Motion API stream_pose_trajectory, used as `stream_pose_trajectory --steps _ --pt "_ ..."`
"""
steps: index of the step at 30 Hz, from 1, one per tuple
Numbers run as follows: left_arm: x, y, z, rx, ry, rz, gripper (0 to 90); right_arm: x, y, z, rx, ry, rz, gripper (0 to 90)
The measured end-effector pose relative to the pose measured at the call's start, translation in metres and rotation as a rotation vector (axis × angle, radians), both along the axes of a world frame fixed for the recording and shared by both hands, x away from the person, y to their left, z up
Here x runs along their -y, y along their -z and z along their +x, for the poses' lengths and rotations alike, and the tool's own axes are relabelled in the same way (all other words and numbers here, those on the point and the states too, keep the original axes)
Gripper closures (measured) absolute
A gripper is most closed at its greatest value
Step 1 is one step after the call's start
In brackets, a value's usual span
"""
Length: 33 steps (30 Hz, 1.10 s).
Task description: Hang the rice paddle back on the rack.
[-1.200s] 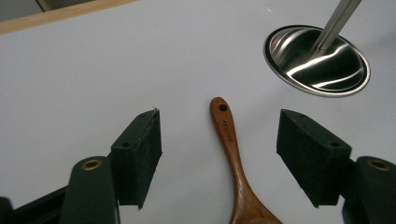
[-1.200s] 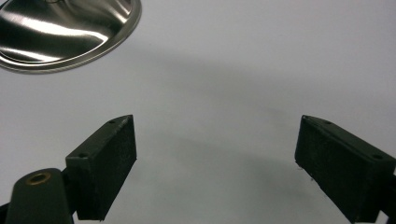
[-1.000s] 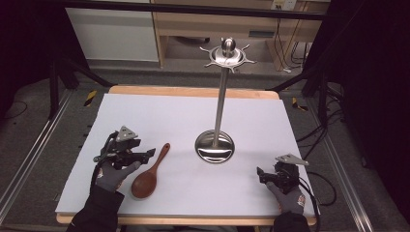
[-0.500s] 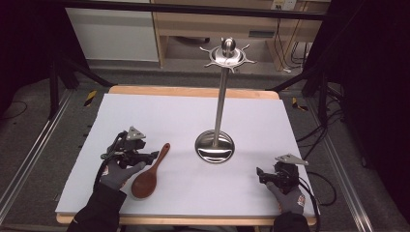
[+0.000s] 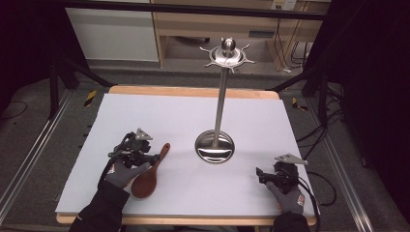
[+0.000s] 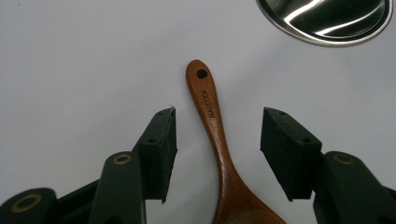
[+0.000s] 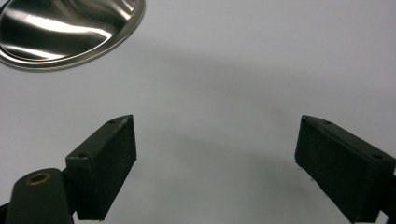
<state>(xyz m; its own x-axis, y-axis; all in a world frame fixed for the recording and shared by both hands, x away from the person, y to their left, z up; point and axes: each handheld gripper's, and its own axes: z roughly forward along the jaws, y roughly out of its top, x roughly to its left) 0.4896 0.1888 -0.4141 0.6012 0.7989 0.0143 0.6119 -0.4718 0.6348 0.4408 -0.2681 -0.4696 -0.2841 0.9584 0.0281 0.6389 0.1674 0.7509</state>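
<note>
Wooden spoon lies on the white table, just near-left of the steel stand. We see the left gripper with jaws spread, straddling the spoon's handle without touching it. Near-right of the stand, the right gripper rests spread over bare table.

Setting: laboratory recording station. Evidence: white-covered table with wooden edge, ringed by black curtains; metal floor rails left and right; cables on grey floor at right; pale wooden cabinet beyond the far side.
</note>
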Motion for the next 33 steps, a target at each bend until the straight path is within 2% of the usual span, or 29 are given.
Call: stream_pose_trajectory --steps 19,20,29,33 --pt "0.012 0.016 0.011 -0.096 -0.001 0.073 50.0 0.0 0.001 0.001 -0.015 -0.001 0.008 13.0" --pt "0.012 0.018 0.012 -0.108 0.0 0.09 50.8 0.0 0.001 0.001 -0.016 -0.001 0.01 12.9" --pt "0.012 0.024 0.015 -0.152 -0.002 0.103 60.0 0.0 0.001 0.001 -0.018 -0.002 0.013 12.9" --pt "0.014 0.027 0.016 -0.166 -0.004 0.108 61.0 0.0 0.001 0.001 -0.02 -0.002 0.014 13.0"
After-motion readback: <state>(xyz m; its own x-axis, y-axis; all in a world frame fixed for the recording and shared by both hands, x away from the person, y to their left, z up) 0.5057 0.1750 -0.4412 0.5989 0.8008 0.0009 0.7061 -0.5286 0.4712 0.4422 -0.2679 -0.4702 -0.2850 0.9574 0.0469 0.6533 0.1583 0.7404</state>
